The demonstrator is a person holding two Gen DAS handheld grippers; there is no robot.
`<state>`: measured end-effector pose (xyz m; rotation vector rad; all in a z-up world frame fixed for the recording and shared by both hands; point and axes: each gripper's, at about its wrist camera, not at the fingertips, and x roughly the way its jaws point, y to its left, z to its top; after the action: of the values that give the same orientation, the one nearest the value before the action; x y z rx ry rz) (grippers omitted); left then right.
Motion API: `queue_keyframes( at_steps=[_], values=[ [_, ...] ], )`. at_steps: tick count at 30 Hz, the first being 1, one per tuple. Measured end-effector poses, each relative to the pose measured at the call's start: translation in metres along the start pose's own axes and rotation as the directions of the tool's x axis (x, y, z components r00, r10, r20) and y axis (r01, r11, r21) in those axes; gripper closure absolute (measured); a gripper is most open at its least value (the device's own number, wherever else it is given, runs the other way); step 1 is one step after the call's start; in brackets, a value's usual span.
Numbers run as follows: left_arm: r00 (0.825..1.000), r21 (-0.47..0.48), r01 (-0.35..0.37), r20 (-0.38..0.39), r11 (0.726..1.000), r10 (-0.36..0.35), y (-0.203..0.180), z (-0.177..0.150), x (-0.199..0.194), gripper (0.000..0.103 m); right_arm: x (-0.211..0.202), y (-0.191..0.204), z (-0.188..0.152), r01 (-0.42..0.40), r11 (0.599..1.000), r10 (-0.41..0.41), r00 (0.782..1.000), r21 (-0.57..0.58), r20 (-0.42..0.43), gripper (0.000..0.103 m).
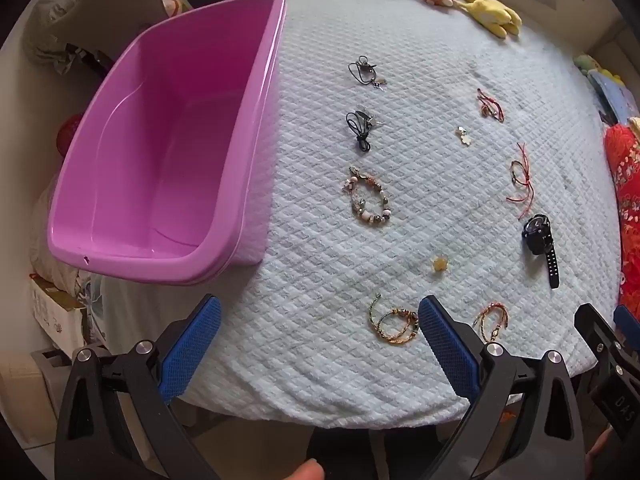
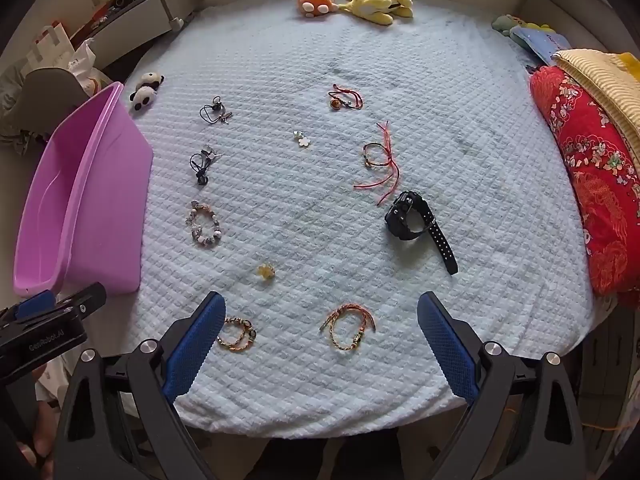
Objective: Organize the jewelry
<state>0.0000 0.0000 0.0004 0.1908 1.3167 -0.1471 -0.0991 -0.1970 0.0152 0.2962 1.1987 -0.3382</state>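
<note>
So: jewelry spread over pale quilted bed cover [image 2: 460,120], nothing in purple bin [image 1: 160,152] at 9 o'clock edge. From right wrist view: black watch [image 2: 412,220] at 3 o'clock, red cord bracelet [image 2: 378,160] just past it, beaded bracelet [image 2: 204,224] at 9, 2 black cord pcs [image 2: 204,164] beyond it, yellow charm [image 2: 266,271] center, 2 woven bracelets [image 2: 348,326] at 6 near edge. Left hand-held gripper [image 1: 320,344] jaws wide apart, empty, above near edge. Right hand-held gripper [image 2: 320,344] same: spread wide, holding nothing. Plush toys [image 2: 356,2] at 12, red pillow [image 2: 592,184] at 3.
</note>
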Motion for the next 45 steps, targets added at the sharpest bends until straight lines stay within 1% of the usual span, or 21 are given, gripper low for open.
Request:
queue_keyframes(
  at_steps=[4,9,12,14,19,20,45],
  values=[
    [1.0,-0.002,0.004,-0.007,1.0,-0.004,0.0,0.001,0.002,0.006,-0.001,0.001,0.0,-0.001,1.0,0.001,1.0,-0.001,0.005,0.011],
    [1.0,-0.012,0.014,-0.011,1.0,-0.014,0.006,0.013,-0.002,0.006,-0.002,0.001,0.001,-0.001,1.0,0.001,1.0,0.0,0.008,0.011],
    [1.0,-0.013,0.017,0.016,1.0,-0.017,0.004,0.004,-0.006,0.006,-0.003,0.002,0.001,0.002,1.0,-0.002,1.0,-0.003,0.008,0.011],
    [0.999,-0.016,0.033,0.017,0.999,-0.033,0.004,0.003,-0.007,0.006,-0.004,0.002,0.001,0.002,1.0,-0.002,1.0,-0.003,0.008,0.011],
    [0.999,-0.023,0.028,0.027,0.999,-0.028,0.005,0.003,-0.01,0.006,-0.005,0.002,0.001,0.001,1.0,-0.001,1.0,-0.003,0.011,0.011],
    [0.999,-0.023,0.027,0.028,0.999,-0.026,0.005,0.004,-0.01,0.006,-0.008,0.005,0.005,0.001,1.0,-0.001,1.0,-0.003,0.011,0.011],
    [0.999,-0.027,0.035,0.033,0.999,-0.034,0.01,0.003,-0.01,0.006,-0.01,0.003,0.003,0.003,1.0,-0.003,1.0,-0.001,0.018,0.011]
  ],
)
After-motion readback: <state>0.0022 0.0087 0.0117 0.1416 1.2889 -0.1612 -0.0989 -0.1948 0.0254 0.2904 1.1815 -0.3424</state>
